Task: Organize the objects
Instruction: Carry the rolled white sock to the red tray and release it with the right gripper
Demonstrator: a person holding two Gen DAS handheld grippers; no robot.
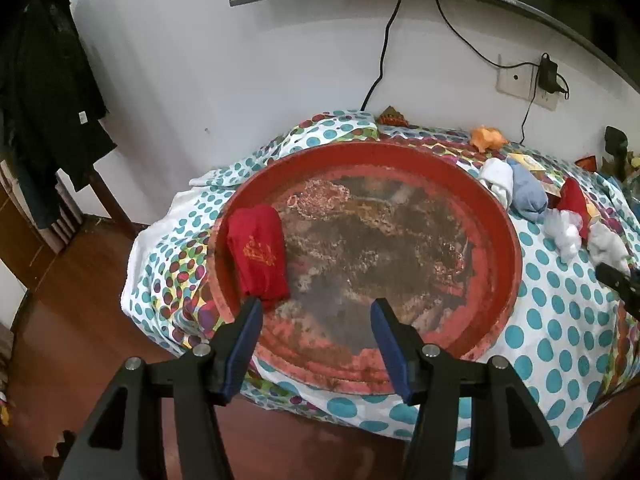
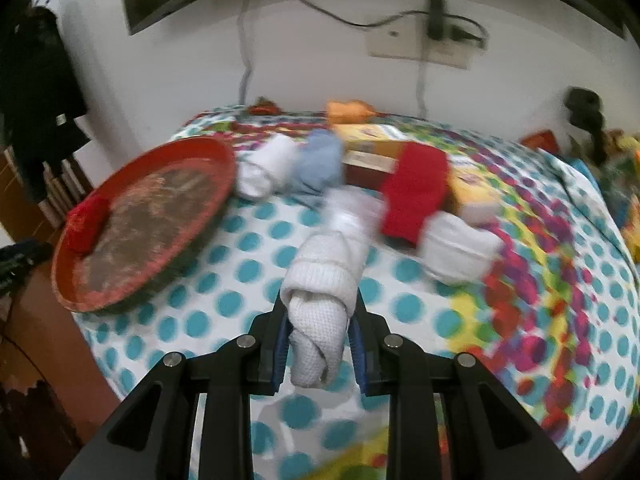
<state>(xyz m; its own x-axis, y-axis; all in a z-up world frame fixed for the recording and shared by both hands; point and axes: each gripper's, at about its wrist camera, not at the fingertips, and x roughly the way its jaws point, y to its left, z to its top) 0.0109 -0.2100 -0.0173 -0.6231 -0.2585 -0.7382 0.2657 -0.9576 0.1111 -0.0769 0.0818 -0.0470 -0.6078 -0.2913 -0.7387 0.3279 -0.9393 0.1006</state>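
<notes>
Socks: 1 red roll [image 1: 258, 256] at the tray's [image 1: 460, 168] 9 o'clock; left gripper [image 1: 316, 312] jaws open, empty; right gripper [image 2: 318, 316] jaws clamp 1 white roll [image 2: 320, 292].

A red rolled sock [image 1: 258, 256] with gold embroidery lay in the worn red tray [image 1: 472, 172] on a teal-dotted, multicoloured cloth [image 1: 560, 320].

Knitted white sock roll [image 2: 320, 300], worn rough red tray [image 1: 496, 216], cotton tablecloth [image 1: 560, 320]
</notes>
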